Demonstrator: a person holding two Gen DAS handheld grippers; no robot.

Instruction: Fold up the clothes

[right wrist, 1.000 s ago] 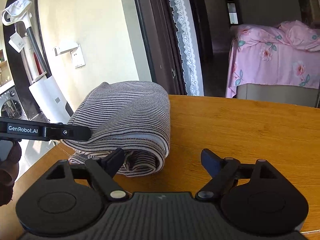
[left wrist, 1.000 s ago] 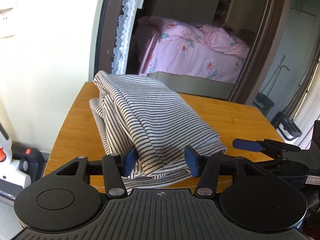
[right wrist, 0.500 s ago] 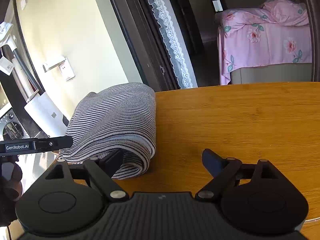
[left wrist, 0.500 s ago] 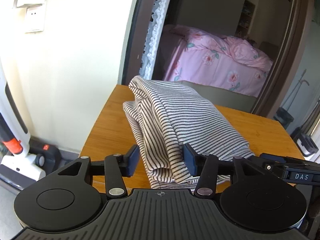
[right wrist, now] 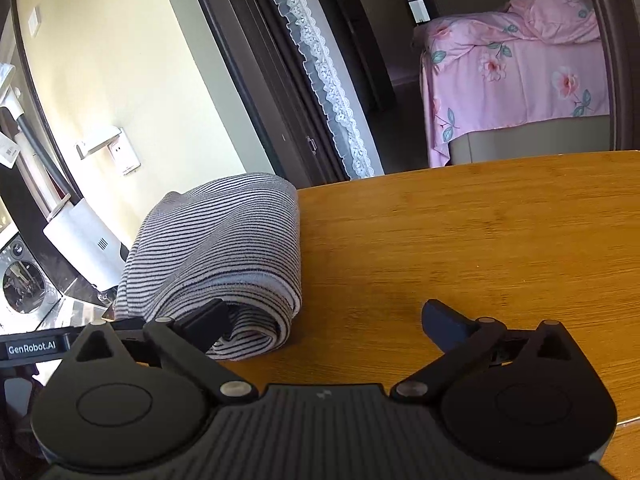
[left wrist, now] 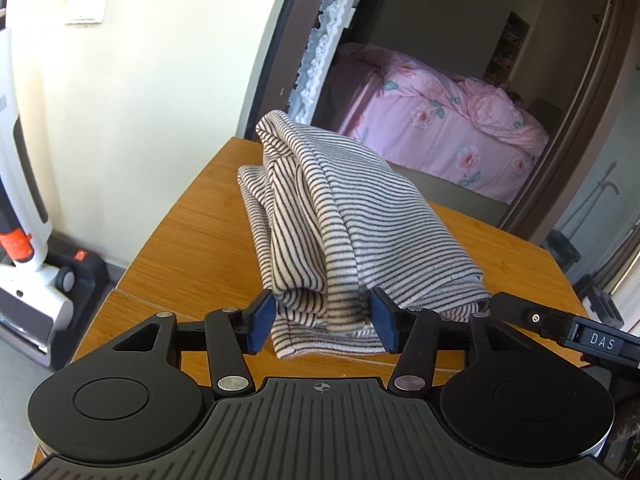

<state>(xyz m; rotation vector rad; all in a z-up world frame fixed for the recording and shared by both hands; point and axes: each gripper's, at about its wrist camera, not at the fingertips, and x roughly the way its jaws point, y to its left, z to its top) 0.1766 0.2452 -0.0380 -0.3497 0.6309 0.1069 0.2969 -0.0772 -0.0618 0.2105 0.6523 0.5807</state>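
Note:
A folded black-and-white striped garment (left wrist: 332,216) lies in a thick bundle on the wooden table (left wrist: 192,248). My left gripper (left wrist: 322,320) has its blue pads on both sides of the bundle's near end and is shut on it. In the right wrist view the same garment (right wrist: 224,256) lies at the table's left edge. My right gripper (right wrist: 326,322) is open wide and holds nothing; its left finger (right wrist: 208,318) touches the garment's near folded end, its right finger hangs over bare wood. The right gripper's finger also shows in the left wrist view (left wrist: 560,326).
The table's (right wrist: 460,240) left edge drops off beside a white upright vacuum (left wrist: 24,216) on the floor. Behind the table, a doorway with a lace curtain (left wrist: 324,44) opens onto a bed with pink floral bedding (left wrist: 440,132). A washing machine (right wrist: 20,284) stands at far left.
My left gripper's pads have closed in on the garment's near end and the bundle has shifted left along the table. My right gripper stays open.

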